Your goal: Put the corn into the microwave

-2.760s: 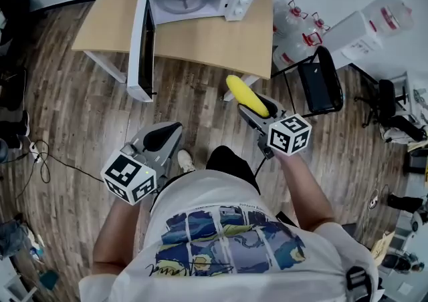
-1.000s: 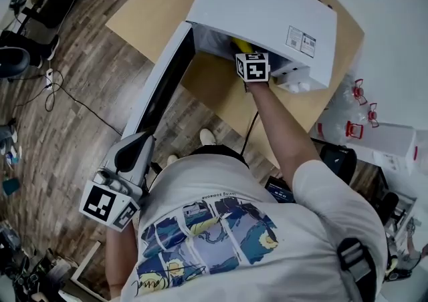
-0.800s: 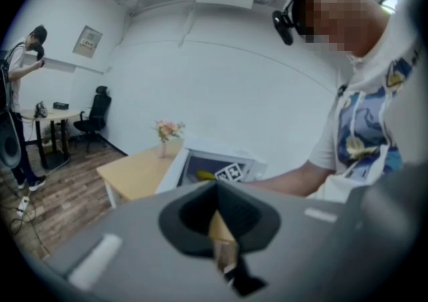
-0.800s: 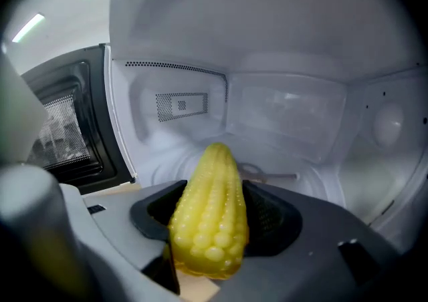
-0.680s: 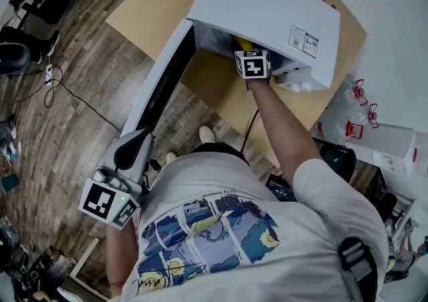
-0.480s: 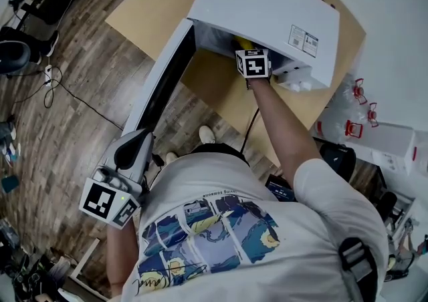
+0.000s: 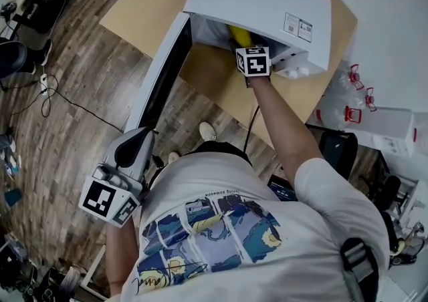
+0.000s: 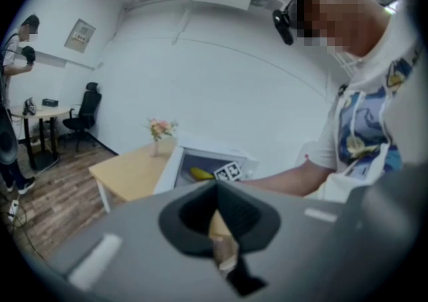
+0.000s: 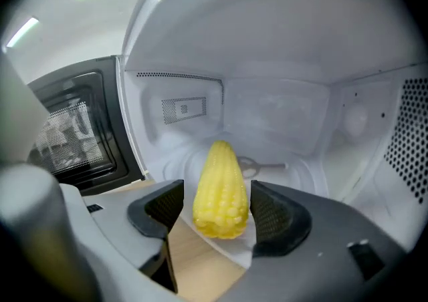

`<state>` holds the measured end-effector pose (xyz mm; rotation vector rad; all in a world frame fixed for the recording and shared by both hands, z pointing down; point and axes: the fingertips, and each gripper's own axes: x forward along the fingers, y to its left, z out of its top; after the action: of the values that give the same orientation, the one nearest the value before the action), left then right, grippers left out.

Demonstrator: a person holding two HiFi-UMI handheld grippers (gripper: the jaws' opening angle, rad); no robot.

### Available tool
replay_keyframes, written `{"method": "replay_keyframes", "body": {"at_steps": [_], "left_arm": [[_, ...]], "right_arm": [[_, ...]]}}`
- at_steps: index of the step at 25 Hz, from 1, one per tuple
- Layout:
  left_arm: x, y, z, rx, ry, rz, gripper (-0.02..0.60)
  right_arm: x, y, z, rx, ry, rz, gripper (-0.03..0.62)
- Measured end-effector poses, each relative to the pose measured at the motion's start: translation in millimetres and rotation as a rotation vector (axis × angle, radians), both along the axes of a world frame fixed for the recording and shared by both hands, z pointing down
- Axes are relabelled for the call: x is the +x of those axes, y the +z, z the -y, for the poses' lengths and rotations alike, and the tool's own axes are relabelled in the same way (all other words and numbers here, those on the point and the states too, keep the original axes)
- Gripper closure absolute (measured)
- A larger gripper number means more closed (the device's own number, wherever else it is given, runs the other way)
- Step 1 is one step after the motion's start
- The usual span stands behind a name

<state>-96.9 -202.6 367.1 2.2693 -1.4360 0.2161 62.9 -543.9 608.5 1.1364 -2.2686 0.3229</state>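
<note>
Head view: the right gripper (image 7: 247, 50) is reaching into the open microwave (image 7: 267, 0), which is sitting on the bench (image 7: 144, 13). The corn (image 7: 239, 35) is showing yellow just inside the opening. The door (image 7: 160, 70) is hanging out past the bench's near edge, over the wood floor. The left gripper (image 7: 130, 150) is hanging low by the person's side, well apart from all that.

Left gripper view: the fingers (image 8: 200, 210) are pressing together with nothing between them.

Right gripper view: the corn is lying at the front of the microwave's floor, tip pointing inward. The fingers (image 9: 164, 207) are sitting released on either side, with a bit of gap showing.
</note>
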Motion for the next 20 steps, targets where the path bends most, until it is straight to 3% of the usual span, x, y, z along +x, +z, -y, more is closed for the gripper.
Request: {"method": "replay_keyframes", "body": {"at_steps": [9, 20], "left_arm": [[-9.7, 2.3, -37.2, 0.016, 0.089, -0.018, 0.572], [-20.9, 8.5, -91.2, 0.027, 0.200, -0.044, 0.573]], "right_arm": [[20.3, -18.6, -52.1, 0.003, 0.079, 0.020, 0.322], [32.1, -43.1, -162.1, -0.017, 0.119, 0.072, 0.326]]}}
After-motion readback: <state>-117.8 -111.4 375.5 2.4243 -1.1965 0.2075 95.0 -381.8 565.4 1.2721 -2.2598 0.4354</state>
